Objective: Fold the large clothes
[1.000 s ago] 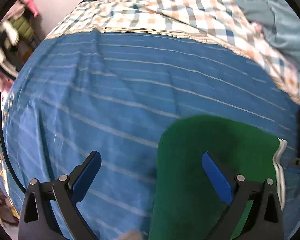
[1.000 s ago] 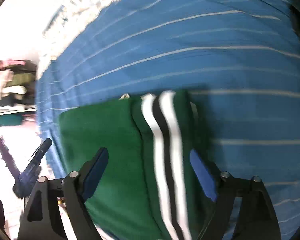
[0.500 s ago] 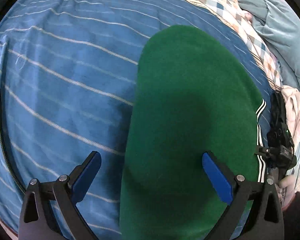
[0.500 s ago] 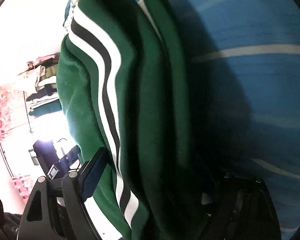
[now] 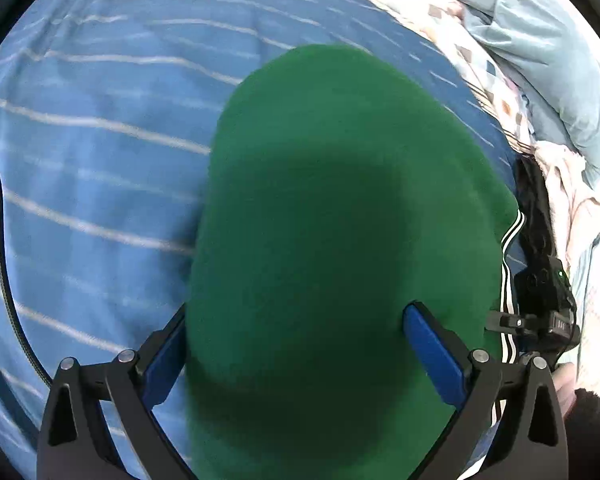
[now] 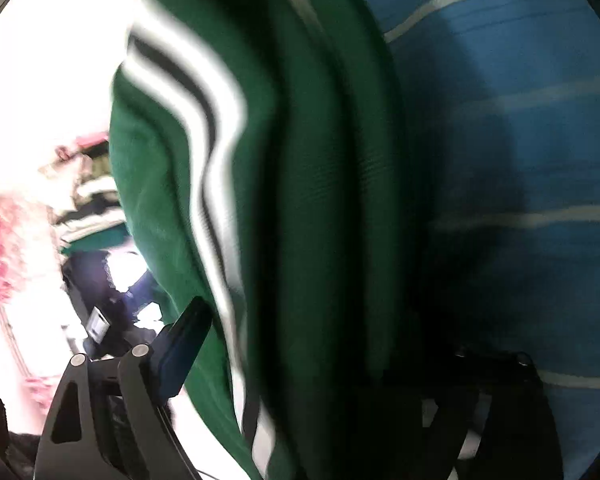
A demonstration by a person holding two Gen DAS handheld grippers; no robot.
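Note:
A folded green garment (image 5: 332,216) with white and black stripes along one edge (image 5: 510,236) lies on a blue striped bedsheet (image 5: 92,152). My left gripper (image 5: 296,328) is open, its blue pads on either side of the bundle's near end; the left pad is partly hidden behind the fabric. In the right wrist view the garment (image 6: 300,200) fills the space between the wide-apart fingers of my right gripper (image 6: 320,344), striped edge (image 6: 212,152) to the left. Its right finger is in dark shadow. I cannot tell whether the pads press the fabric.
A checked cloth (image 5: 480,68) and a pale blue quilt (image 5: 548,52) lie at the back right of the bed. The right gripper's black body (image 5: 540,300) shows beside the garment. A black cable (image 5: 0,240) runs along the left. Clothes hang beyond the bed (image 6: 80,184).
Both grippers have moved in on the green garment, which now sits between each pair of fingers. The left view has come closer; the right view has tilted onto the bundle's striped edge.

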